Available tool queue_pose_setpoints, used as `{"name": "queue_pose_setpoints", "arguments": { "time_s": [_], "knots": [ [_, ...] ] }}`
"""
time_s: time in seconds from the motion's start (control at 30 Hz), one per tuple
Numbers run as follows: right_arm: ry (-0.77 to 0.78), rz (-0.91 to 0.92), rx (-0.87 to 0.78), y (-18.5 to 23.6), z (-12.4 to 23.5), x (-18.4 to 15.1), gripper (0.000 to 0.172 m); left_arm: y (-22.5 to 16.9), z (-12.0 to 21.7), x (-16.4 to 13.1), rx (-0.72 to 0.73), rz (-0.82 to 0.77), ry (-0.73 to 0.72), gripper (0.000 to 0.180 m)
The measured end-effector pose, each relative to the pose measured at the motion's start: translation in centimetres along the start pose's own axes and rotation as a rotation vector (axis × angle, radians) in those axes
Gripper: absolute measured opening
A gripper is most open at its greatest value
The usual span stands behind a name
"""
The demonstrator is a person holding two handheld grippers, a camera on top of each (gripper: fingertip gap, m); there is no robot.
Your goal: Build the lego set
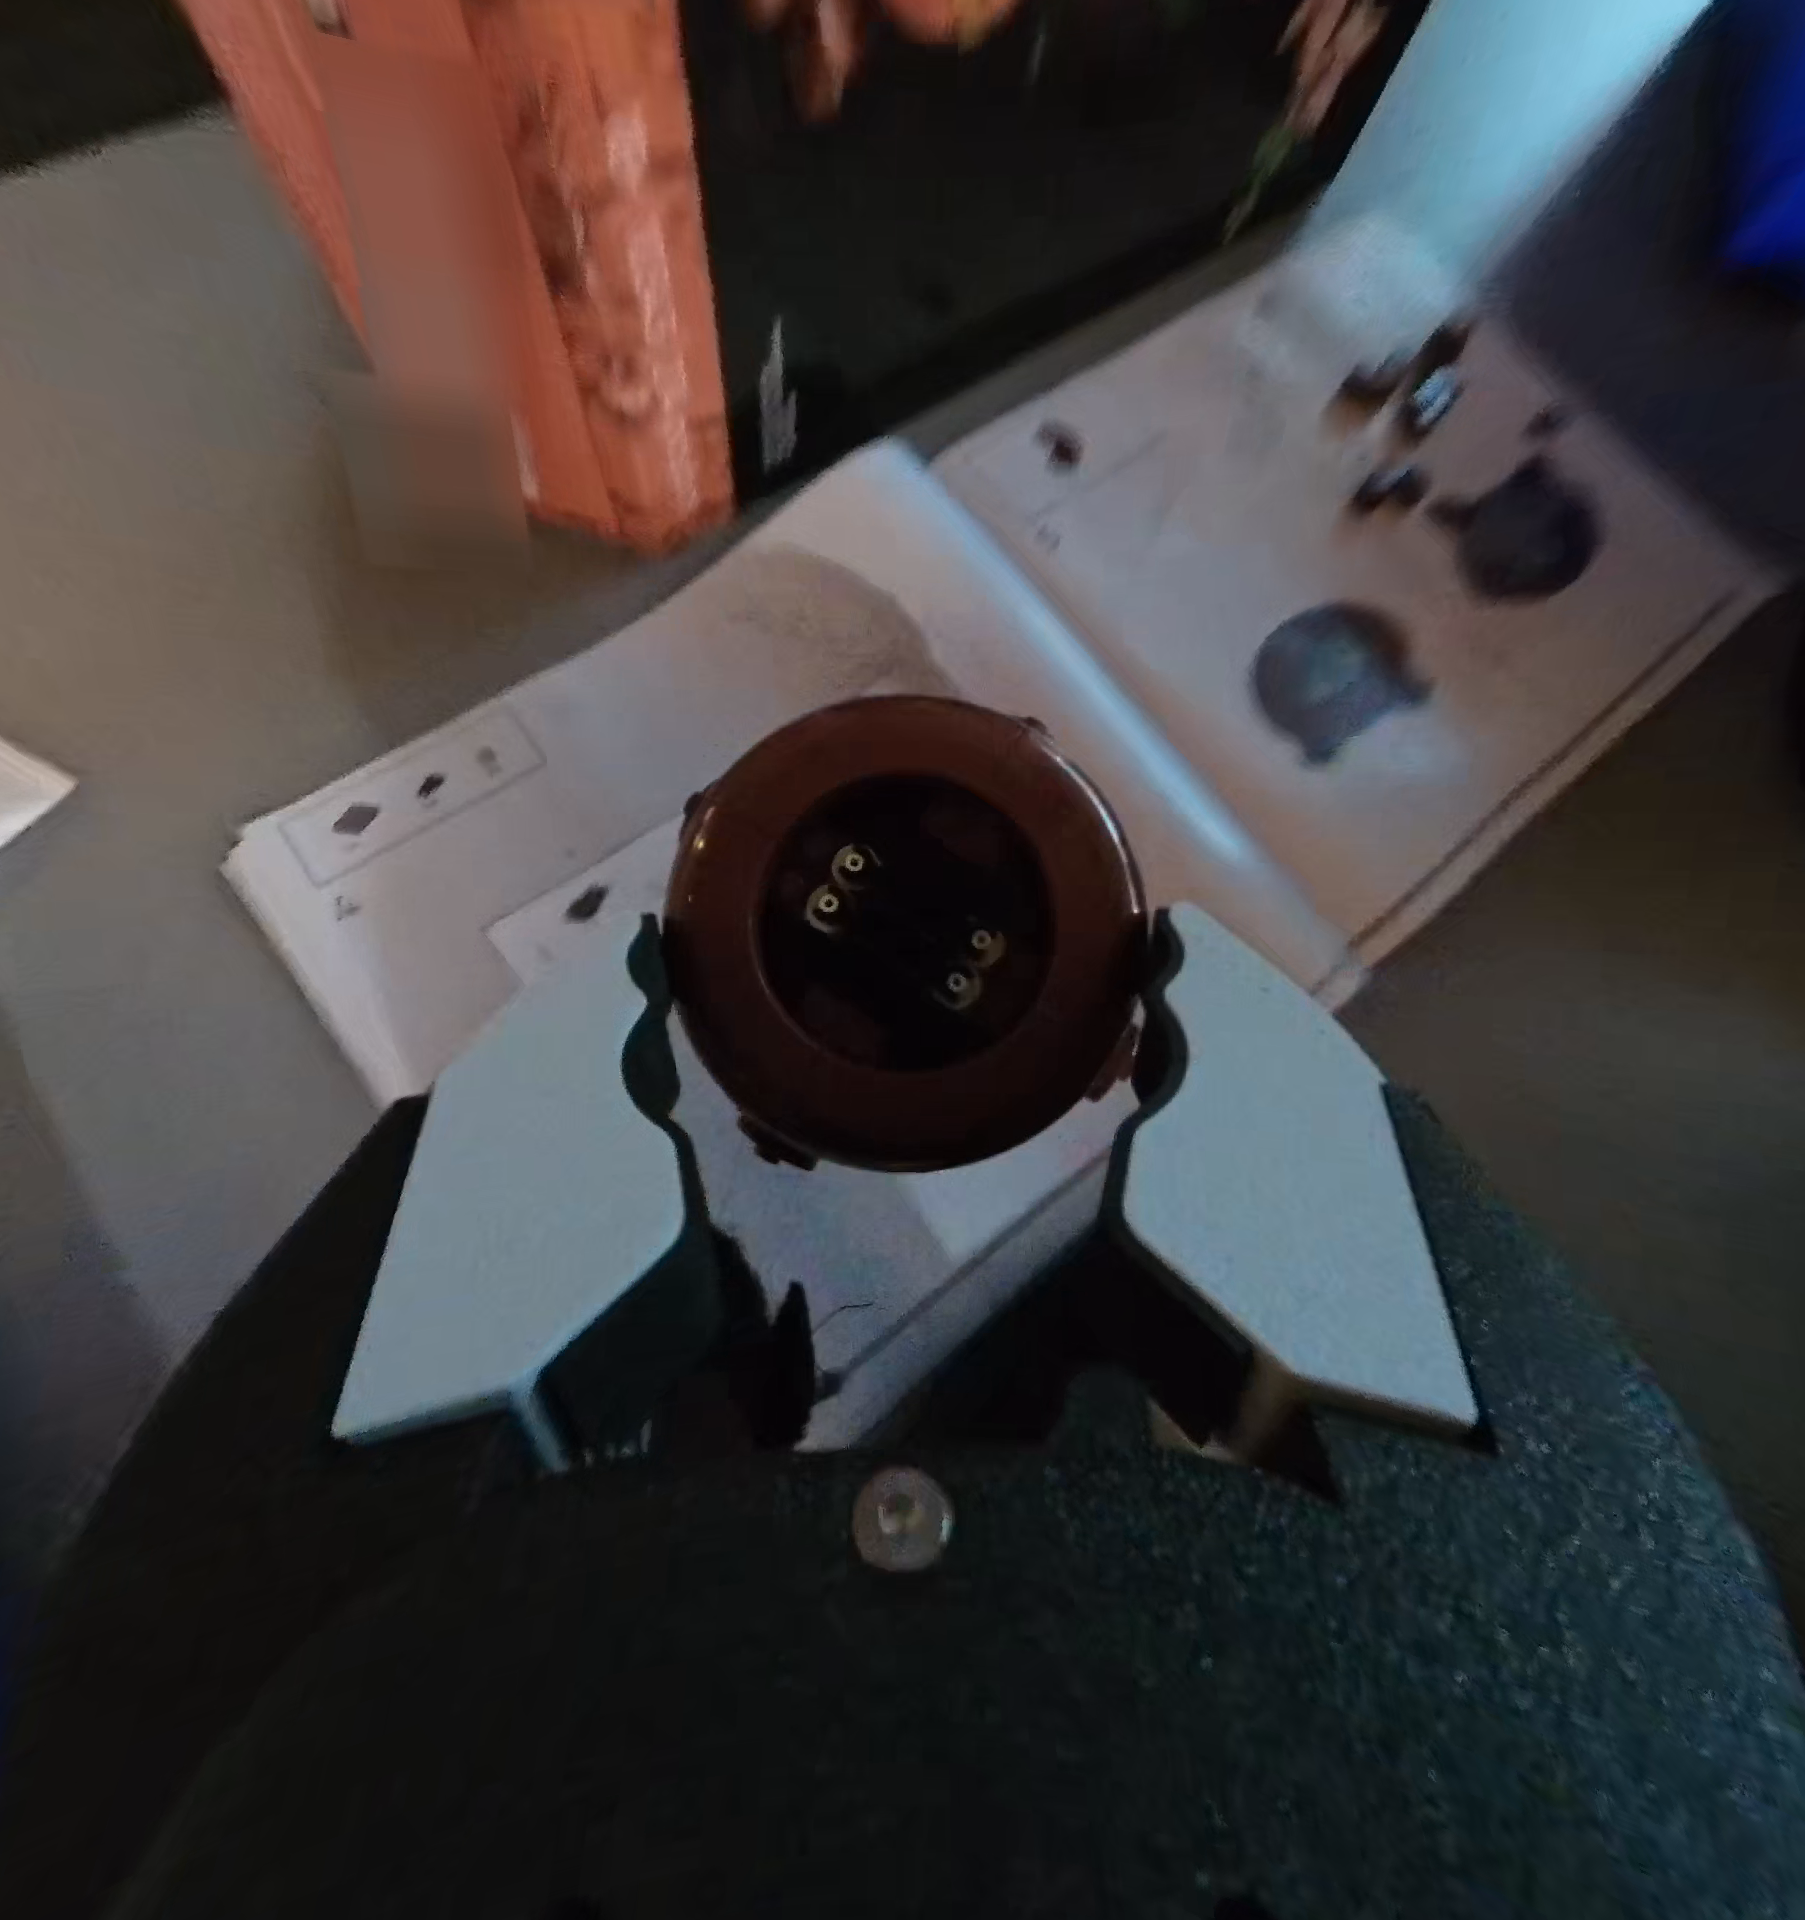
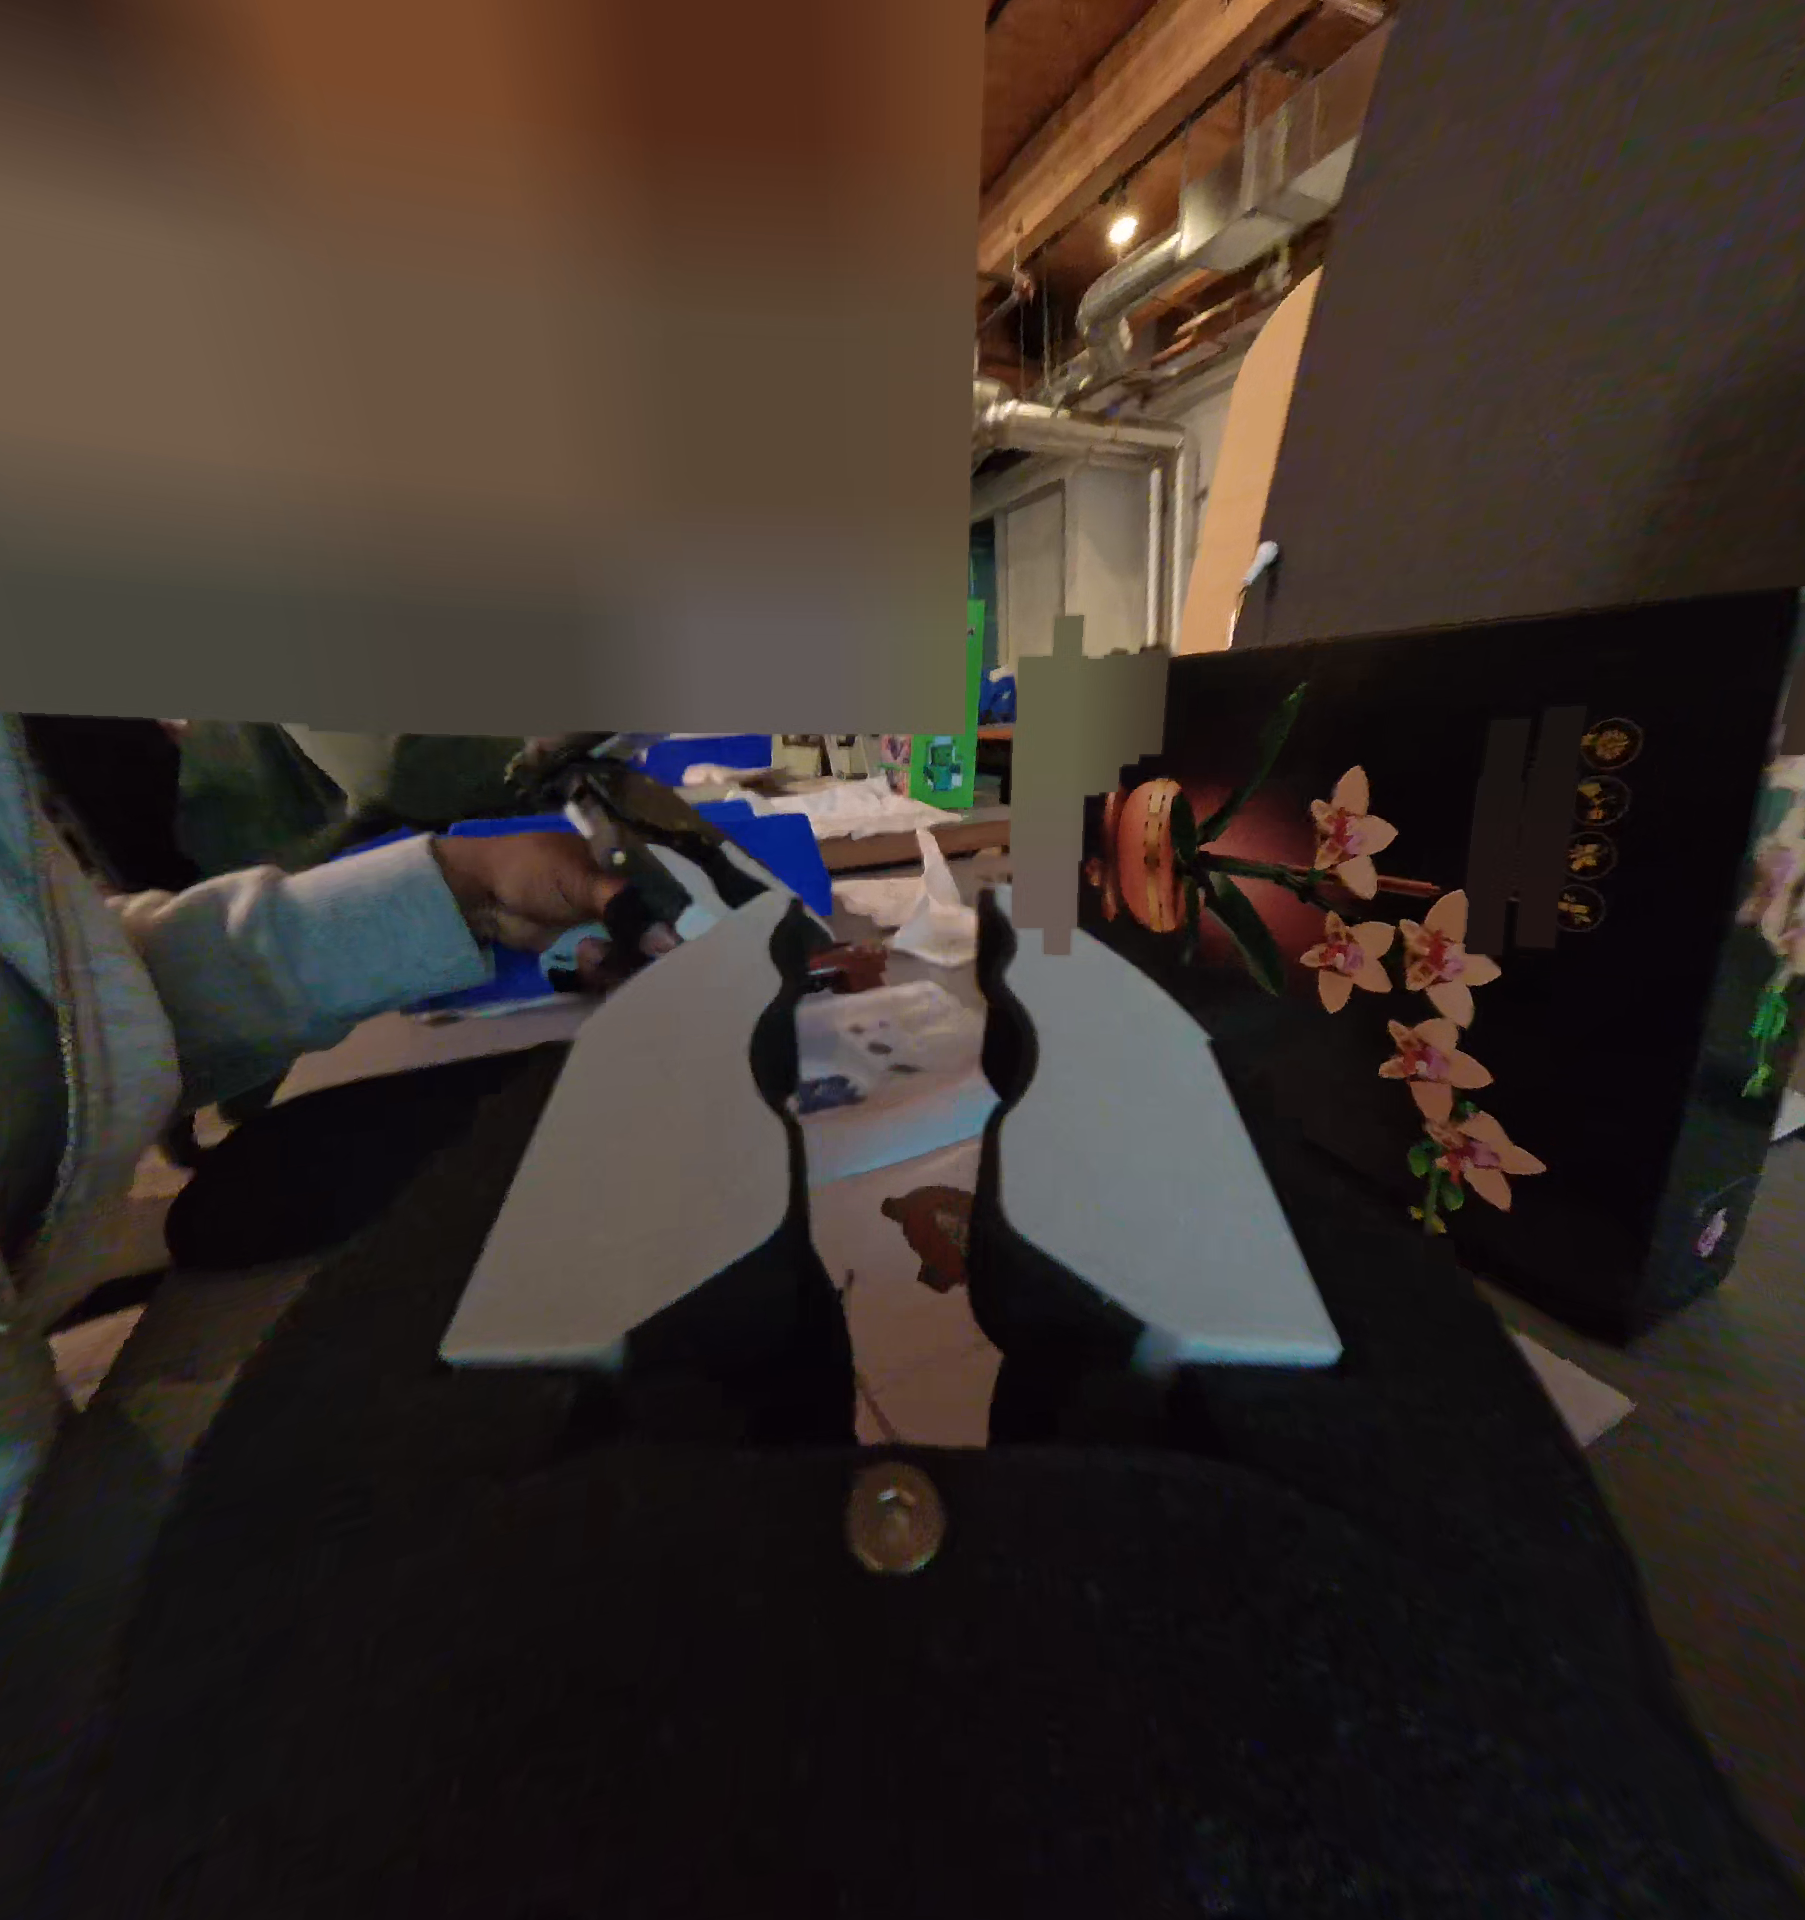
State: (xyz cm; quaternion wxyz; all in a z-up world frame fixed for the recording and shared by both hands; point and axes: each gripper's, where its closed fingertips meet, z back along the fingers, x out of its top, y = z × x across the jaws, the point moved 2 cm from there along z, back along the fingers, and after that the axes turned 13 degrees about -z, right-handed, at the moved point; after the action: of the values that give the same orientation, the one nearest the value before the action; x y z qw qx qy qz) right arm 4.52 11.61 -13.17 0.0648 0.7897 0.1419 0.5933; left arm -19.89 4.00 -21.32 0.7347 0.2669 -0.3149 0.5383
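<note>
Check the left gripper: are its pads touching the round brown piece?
Touching. In the left wrist view, both dark pads press against the sides of the round brown piece, with no gap showing.

Workshop: exposed wooden beams (image 2: 1074, 156), bare ducts (image 2: 1126, 281), blue bins (image 2: 773, 842).

From the left wrist view we look steeply down over our own gripper (image 1: 903, 940) at an open booklet (image 1: 877, 665) close below on the counter (image 1: 129, 499). The right wrist view sits low, facing level across the counter toward a distant room. Both views share the black flower-printed box (image 2: 1449, 935), standing at the booklet's far edge, and the booklet itself
</note>
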Motion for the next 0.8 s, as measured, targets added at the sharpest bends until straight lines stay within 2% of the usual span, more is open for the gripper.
{"name": "queue_pose_setpoints", "arguments": {
  "time_s": [0.07, 0.17, 0.37, 0.6, 0.7, 0.8],
  "knots": [
    [-0.062, -0.022, -0.016, -0.4, 0.4, 0.8, 0.04, -1.4, 0.8, 1.9, -0.056, 0.058, -0.122, 0.087],
    [-0.072, -0.057, -0.002, -0.6, 0.3, 1.0, 0.04, -2.6, 1.7, 3.1, -0.096, 0.093, -0.209, 0.087],
    [-0.001, 0.016, -0.002, 0.0, -0.5, -0.1, 0.037, -4.0, 2.4, 3.1, -0.228, 0.156, -0.281, 0.087],
    [-0.085, -0.064, 0.005, -0.8, 0.2, 1.1, 0.037, -7.4, 1.9, 4.7, -0.396, 0.192, -0.36, 0.087],
    [-0.023, -0.015, 0.053, 0.3, -0.3, 0.4, 0.037, -10.0, 1.3, 5.6, -0.52, 0.187, -0.375, 0.087],
    [0.138, 0.086, 0.116, 2.0, -1.4, -1.8, 0.039, -12.7, 1.0, 6.1, -0.665, 0.157, -0.35, 0.087]
  ]
}}
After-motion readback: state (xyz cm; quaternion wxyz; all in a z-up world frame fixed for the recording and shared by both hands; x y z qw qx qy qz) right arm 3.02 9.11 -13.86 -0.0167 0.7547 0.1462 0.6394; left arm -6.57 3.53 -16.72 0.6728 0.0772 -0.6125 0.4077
